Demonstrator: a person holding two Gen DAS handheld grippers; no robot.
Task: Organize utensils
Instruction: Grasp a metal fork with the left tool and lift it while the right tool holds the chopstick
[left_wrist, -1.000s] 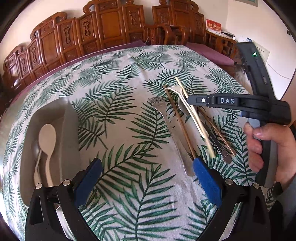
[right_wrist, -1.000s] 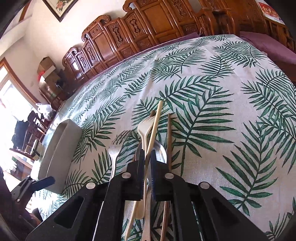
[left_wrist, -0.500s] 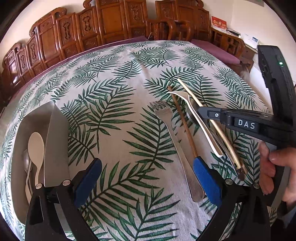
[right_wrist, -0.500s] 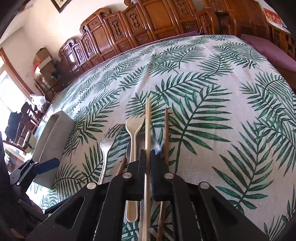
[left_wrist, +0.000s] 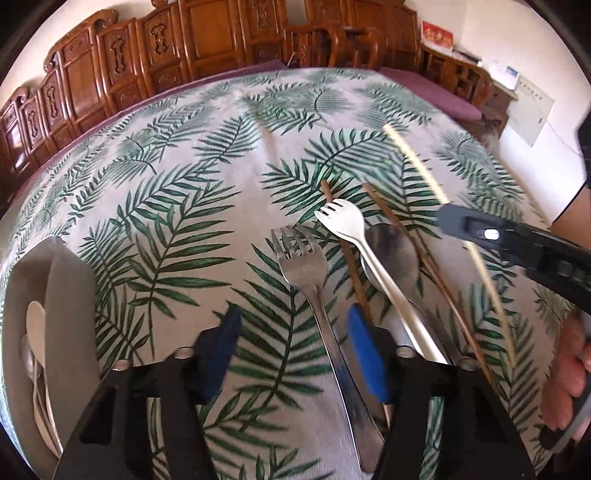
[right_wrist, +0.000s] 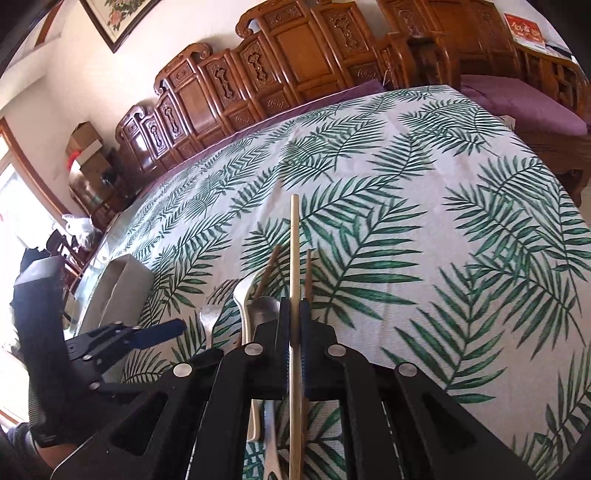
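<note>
Utensils are mostly still in a loose pile on the palm-leaf tablecloth (left_wrist: 177, 221), and I've got two of them lined up at once. My right gripper (right_wrist: 294, 332) has its jaws pressed together on a pale bamboo chopstick (right_wrist: 294, 258) — thin, straight, light tan — and it sticks out well past the fingertips and is lifted off the cloth. My left gripper (left_wrist: 295, 354) is partway closing, blue pads either side of the handle of a steel fork (left_wrist: 301, 258), but the pads aren't pressing on it as far as I can see; the fork lies flat, tines pointing away from me, shiny with a broad flat handle. Just to the right of it there's a small cream-coloured plastic fork (left_wrist: 341, 221) lying across a steel spoon (left_wrist: 393, 254), bowl up and a bit dull. Two dark brown chopsticks (left_wrist: 428, 258) are in the same heap, one slipping under the plastic fork, the other running beside the spoon. Over at the left edge sits the grey tray (left_wrist: 70, 295) — it already has a white plastic spoon (left_wrist: 35, 328) in it, with another metal utensil beside that which I can't make out properly. A hand (left_wrist: 569, 373) on the right gripper's handle shows at the right edge of the left view.
</note>
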